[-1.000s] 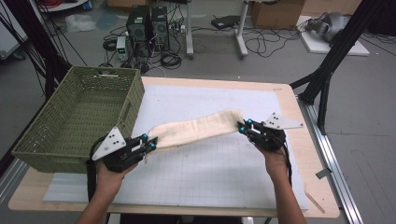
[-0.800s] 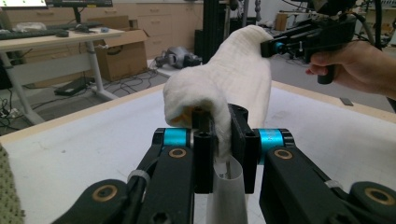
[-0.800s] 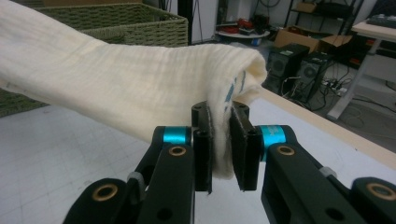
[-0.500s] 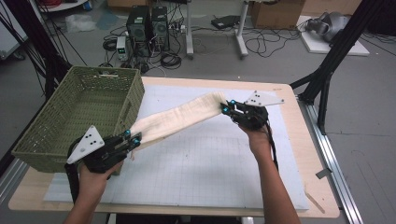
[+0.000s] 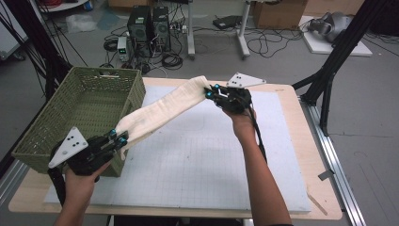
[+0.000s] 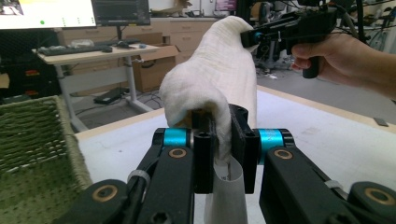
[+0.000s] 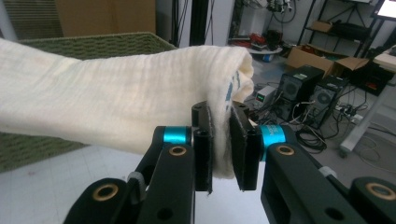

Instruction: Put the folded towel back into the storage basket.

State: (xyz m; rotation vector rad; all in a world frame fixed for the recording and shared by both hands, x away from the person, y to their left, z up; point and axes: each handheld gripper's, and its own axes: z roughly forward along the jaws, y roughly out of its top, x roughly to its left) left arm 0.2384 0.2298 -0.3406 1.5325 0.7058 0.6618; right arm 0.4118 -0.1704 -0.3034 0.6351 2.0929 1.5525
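A cream folded cloth (image 5: pixel 160 110) hangs stretched in the air between my two grippers, clear of the white mat (image 5: pixel 197 160). My left gripper (image 5: pixel 120 136) is shut on its near end beside the green wicker basket (image 5: pixel 56 125); the cloth (image 6: pixel 215 88) bunches over those jaws. My right gripper (image 5: pixel 209 92) is shut on the far end, raised above the table's far side. Seen along the right jaws, the cloth (image 7: pixel 116 109) runs off to the left, its folded end pinched at my right gripper (image 7: pixel 222 149). The left gripper view also shows the other hand (image 6: pixel 345 56) holding that far end.
The basket stands on the table's left side, its near corner just beside my left hand. Bare wooden table edge (image 5: pixel 324 155) runs along the right. Computers (image 5: pixel 148 28), cables and a black stand leg (image 5: pixel 329 66) lie on the floor beyond the table.
Both grippers have lifted the cloth off the mat. The right one has moved up and toward the far left; the left one has moved left toward the basket.
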